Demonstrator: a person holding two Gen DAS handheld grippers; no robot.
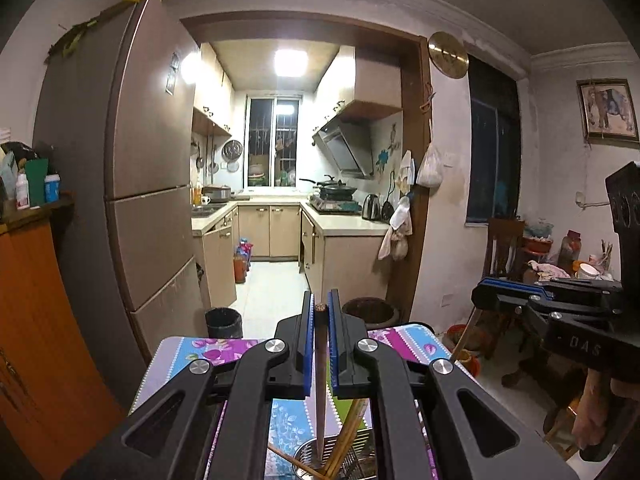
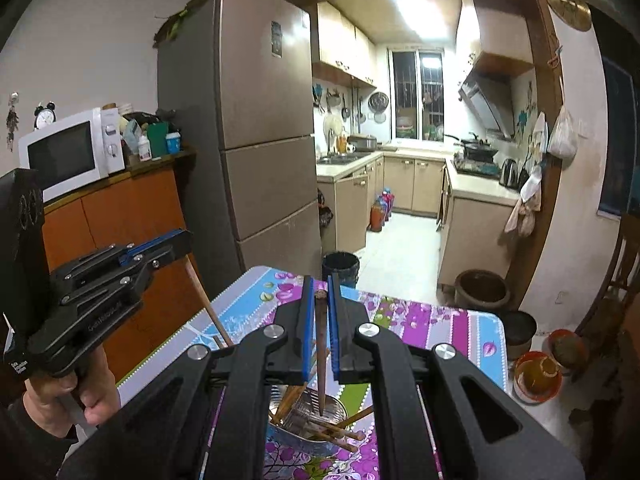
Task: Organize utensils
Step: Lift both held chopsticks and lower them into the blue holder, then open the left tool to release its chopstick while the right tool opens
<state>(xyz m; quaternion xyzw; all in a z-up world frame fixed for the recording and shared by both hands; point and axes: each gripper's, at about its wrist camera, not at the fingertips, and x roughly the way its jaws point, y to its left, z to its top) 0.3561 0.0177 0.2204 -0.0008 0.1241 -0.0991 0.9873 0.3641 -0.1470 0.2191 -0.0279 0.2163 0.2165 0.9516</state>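
Above the metal holder [image 2: 308, 420] on the flowered table [image 2: 440, 320], each gripper pinches one dark chopstick: left gripper [image 1: 319, 312], right gripper [image 2: 320, 294]. Several chopsticks [image 2: 340, 434] already lie inside (some crossed); these two seem left.

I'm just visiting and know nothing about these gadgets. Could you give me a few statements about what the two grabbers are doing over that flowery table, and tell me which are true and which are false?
1. The left gripper holds a dark chopstick between its blue pads. True.
2. The right gripper is wide open and holds nothing. False: it is closed on a dark chopstick pointing down.
3. A metal bowl with several chopsticks in it sits on the tablecloth. True.
4. The fridge door stands open. False: all its doors are closed.
5. The tablecloth is plain white. False: it is striped purple and blue, with flowers.
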